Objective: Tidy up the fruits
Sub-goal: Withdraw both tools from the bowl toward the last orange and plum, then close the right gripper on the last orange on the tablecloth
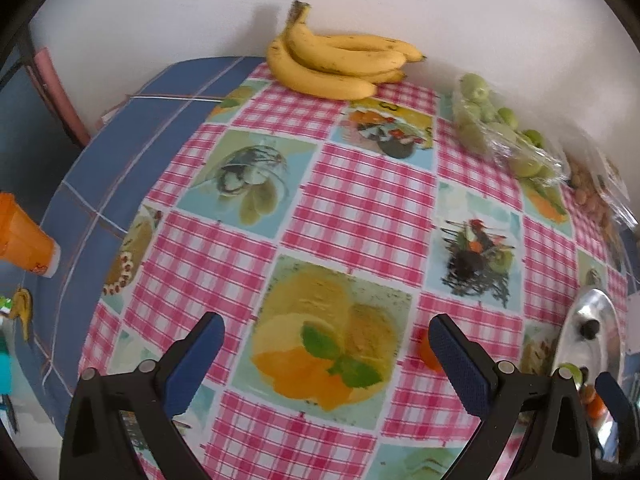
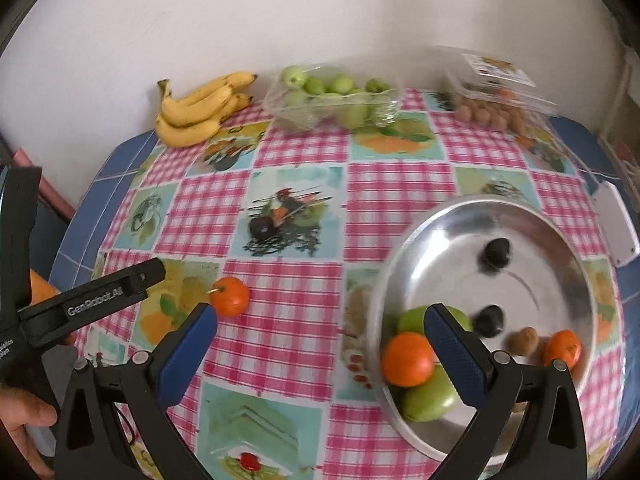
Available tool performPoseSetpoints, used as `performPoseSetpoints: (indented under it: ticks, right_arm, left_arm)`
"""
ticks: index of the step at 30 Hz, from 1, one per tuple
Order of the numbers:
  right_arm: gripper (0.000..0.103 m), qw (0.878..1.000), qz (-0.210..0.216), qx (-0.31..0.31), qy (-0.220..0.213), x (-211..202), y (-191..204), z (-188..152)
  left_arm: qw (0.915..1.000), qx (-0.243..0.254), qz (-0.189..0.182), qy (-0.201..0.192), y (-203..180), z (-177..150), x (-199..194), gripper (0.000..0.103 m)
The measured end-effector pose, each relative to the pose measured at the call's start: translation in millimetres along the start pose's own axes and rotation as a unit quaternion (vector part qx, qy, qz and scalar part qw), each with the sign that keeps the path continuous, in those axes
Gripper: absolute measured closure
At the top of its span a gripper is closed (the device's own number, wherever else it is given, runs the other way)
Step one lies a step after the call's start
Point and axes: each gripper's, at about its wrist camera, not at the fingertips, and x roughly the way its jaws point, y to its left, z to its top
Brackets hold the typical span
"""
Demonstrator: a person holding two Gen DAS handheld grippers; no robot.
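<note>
On checked oilcloth (image 2: 392, 188) — round shiny metal bowl (image 2: 440, 236)

— What covered the table?
— A tablecloth (image 1: 360, 200), pink-and-white check, broken up by squares printed with food pictures. Under it lay a blue cloth (image 1: 120, 152) with thin pale lines, showing along the left and right edges.
— And behind?
— A plain white wall (image 1: 160, 8), right against the far side of the table. In the left corner a pink board (image 1: 52, 76) leaned by it.
— Anything else to the left?
— An orange cup (image 1: 24, 236) with a white rim, tilted, beyond the table's edge. I couldn't tell what it rested on.
— On the right?
— A flat white box (image 2: 616, 224) with rounded corners, lying on the blue cloth just off the check.
</note>
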Motion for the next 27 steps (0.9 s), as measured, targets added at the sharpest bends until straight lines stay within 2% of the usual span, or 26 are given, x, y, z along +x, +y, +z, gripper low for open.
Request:
performPoseSetpoints:
  ticks: [5, 8, 12, 15, 22, 27]
  right_arm:
    - [0.0, 1.0, 0.006, -0.016, 0.017, 19.4, 17.2, 4.0]
    - [0.0, 0.999, -0.003, -0.026, 0.03, 32.6, 27.1, 4.5]
    - [0.0, 0.999, 0.017, -0.01, 0.046, 48.4, 32.8, 6.8]
    - [0.0, 0.998, 0.008, -0.024, 0.055, 59.7, 43.8, 7.6]
    - [0.001, 0.997, 0.006, -0.047, 0.065, 76.9, 59.1, 6.1]
    - [0.008, 0.996, 0.012, -0.049, 0.077, 86.1, 62.5, 4.2]
  left_arm:
    - [0.9998, -0.019, 0.01, -0.002, 11.5, 0.9, 6.3, 0.0]
    - [0.9992, -0.028, 0.019, 0.019, 16.1, 1.3, 16.6, 0.0]
    - [0.998, -0.03, 0.021, 0.051, 20.7, -2.4, 34.1, 0.0]
    - [0.9967, -0.04, 0.023, 0.067, 26.3, -4.8, 44.5, 0.0]
    - [0.9963, -0.058, 0.006, 0.063, 39.4, -5.2, 54.7, 0.0]
    - [0.9956, -0.069, -0.015, 0.061, 43.1, -3.7, 59.3, 0.0]
